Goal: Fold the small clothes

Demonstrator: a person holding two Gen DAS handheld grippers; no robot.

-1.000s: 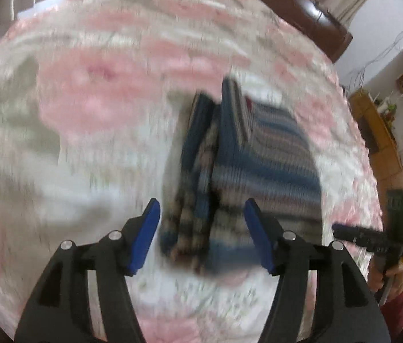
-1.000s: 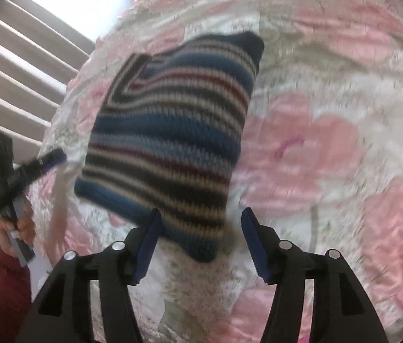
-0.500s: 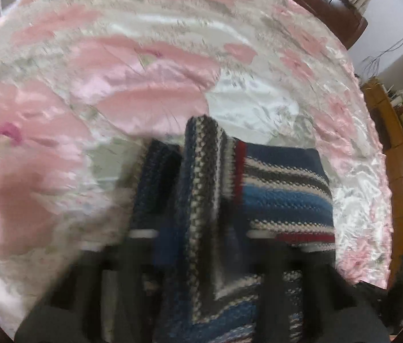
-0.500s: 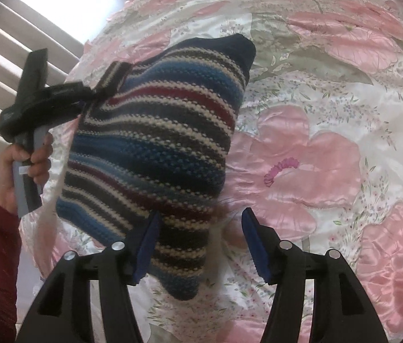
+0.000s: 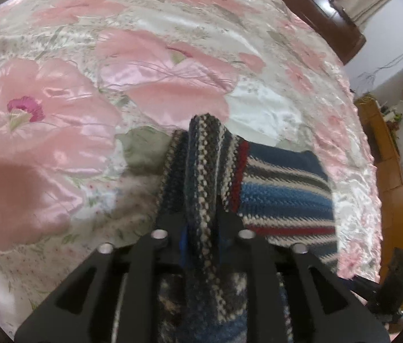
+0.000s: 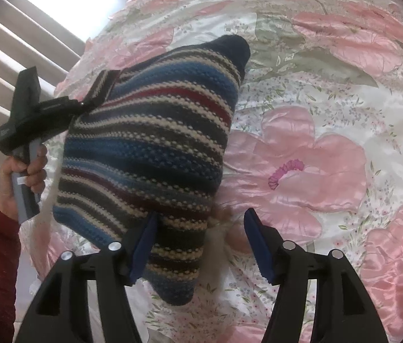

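1. Left wrist view: your left gripper (image 5: 201,228) has its jaws pinched on a bunched edge of the striped blue, red and cream knitted garment (image 5: 284,194); rest of knit drapes fwd onto the pink floral satin bedspread (image 5: 58,108).
2. Right wrist view: your right gripper (image 6: 201,243) stands wide apart, gripping nothing; garment hangs lifted by one corner above the bedspread, its low corner btwn the blue pads w/o contact.
3. Handling, judged: soft, light, thick knit, grippy, sags freely; satin beneath likely slippery. Take hold at the free low corner or hem edge, not mid-panel. Cream tassel (image 6: 215,243) may snag.
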